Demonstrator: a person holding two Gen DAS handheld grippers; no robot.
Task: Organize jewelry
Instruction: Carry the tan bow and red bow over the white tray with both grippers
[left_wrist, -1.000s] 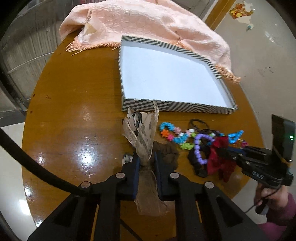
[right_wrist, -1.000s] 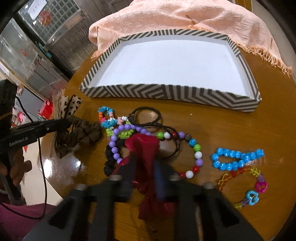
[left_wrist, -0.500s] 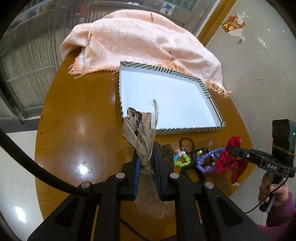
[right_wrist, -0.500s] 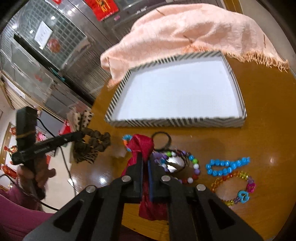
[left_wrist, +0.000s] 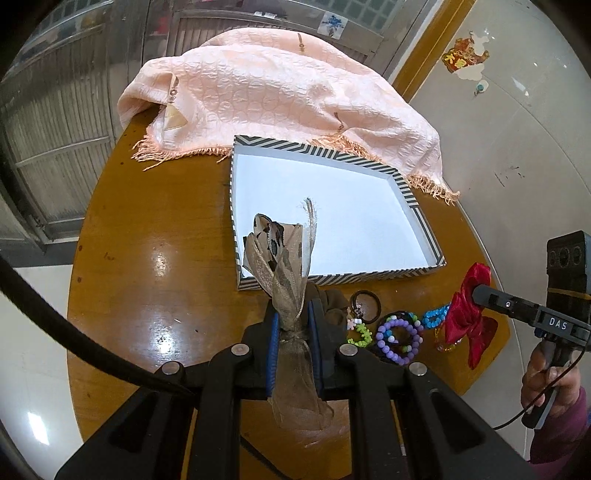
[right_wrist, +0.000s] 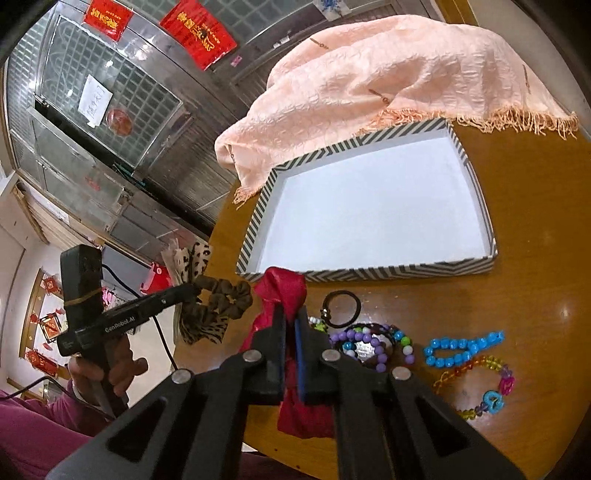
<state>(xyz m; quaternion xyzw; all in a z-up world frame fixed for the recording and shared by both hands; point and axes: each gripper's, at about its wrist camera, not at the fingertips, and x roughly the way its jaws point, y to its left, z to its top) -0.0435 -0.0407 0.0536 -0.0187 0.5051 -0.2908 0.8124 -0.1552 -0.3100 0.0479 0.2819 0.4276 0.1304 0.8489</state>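
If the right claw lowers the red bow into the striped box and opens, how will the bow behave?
The red satin bow, pinched by the right claw, is probably floppy: its tails hang limp below the grip. It looks light, so it should drop softly into the striped box without rolling. The shiny fabric may be slippery, yet might cling briefly to a pad.
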